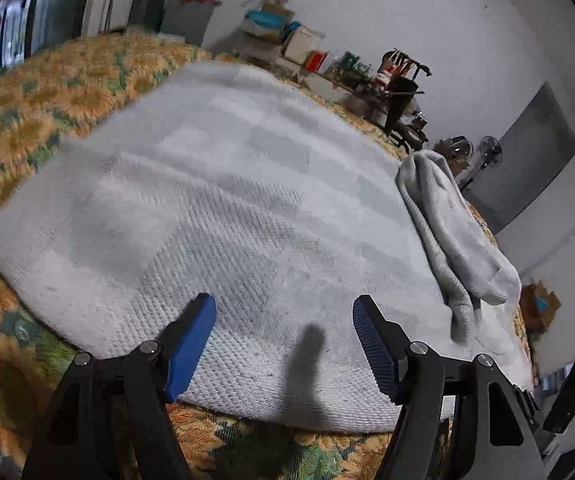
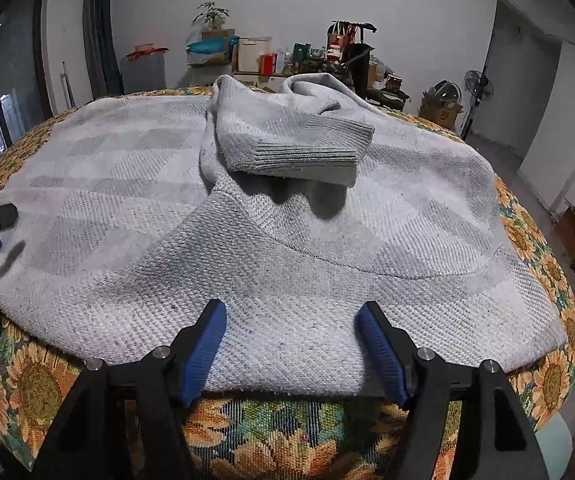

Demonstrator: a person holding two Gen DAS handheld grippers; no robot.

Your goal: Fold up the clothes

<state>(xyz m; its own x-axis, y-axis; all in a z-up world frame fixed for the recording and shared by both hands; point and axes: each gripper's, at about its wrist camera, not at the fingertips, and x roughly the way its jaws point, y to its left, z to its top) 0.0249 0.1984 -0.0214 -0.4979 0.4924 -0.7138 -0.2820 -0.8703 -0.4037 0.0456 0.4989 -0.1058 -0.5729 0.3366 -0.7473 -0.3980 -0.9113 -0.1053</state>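
The grey sweater [image 2: 287, 240] lies spread on the sunflower-cloth surface [image 2: 271, 440], one sleeve [image 2: 299, 148] already folded across the body. My left gripper [image 1: 283, 344] and right gripper [image 2: 291, 348] hang at its near edge, jaws apart and holding nothing. I judge the fold barely begun: the body folds are not yet made.

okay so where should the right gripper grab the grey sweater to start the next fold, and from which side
Take the sweater by its near edge, coming in low from the front. That edge lies flat along the sunflower cloth, right ahead of the open right gripper. Avoid the folded-over sleeve cuff, which lies loose on top.
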